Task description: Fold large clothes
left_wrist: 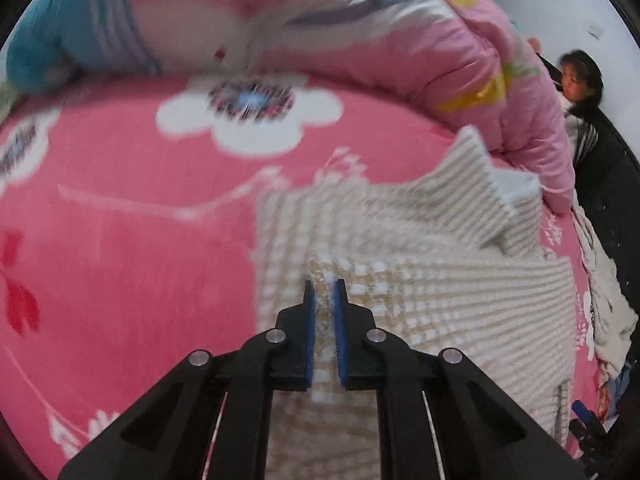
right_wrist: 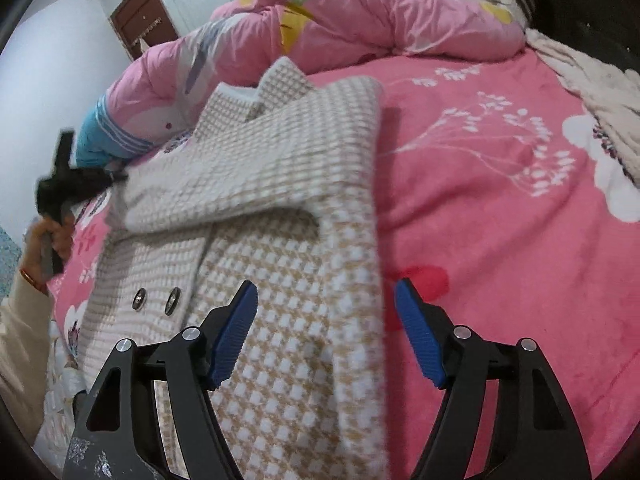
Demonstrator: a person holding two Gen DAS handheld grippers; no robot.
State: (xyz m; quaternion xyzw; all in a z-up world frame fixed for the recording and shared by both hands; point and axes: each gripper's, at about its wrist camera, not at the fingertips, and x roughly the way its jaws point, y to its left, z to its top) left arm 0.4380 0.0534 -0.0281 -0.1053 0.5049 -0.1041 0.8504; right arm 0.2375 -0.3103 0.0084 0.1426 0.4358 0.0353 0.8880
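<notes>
A bed (right_wrist: pixel 500 216) covered in a pink floral blanket carries everything. A beige checked coat (right_wrist: pixel 280 264) lies spread on it. A pink quilt (right_wrist: pixel 360 20) is heaped along its far edge, a white garment (left_wrist: pixel 608 312) at one side edge.

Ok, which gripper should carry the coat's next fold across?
Left, probably. The left gripper is already shut on the checked coat, so it can pull that fabric over. The right gripper is open above the coat's edge, holding nothing.
</notes>
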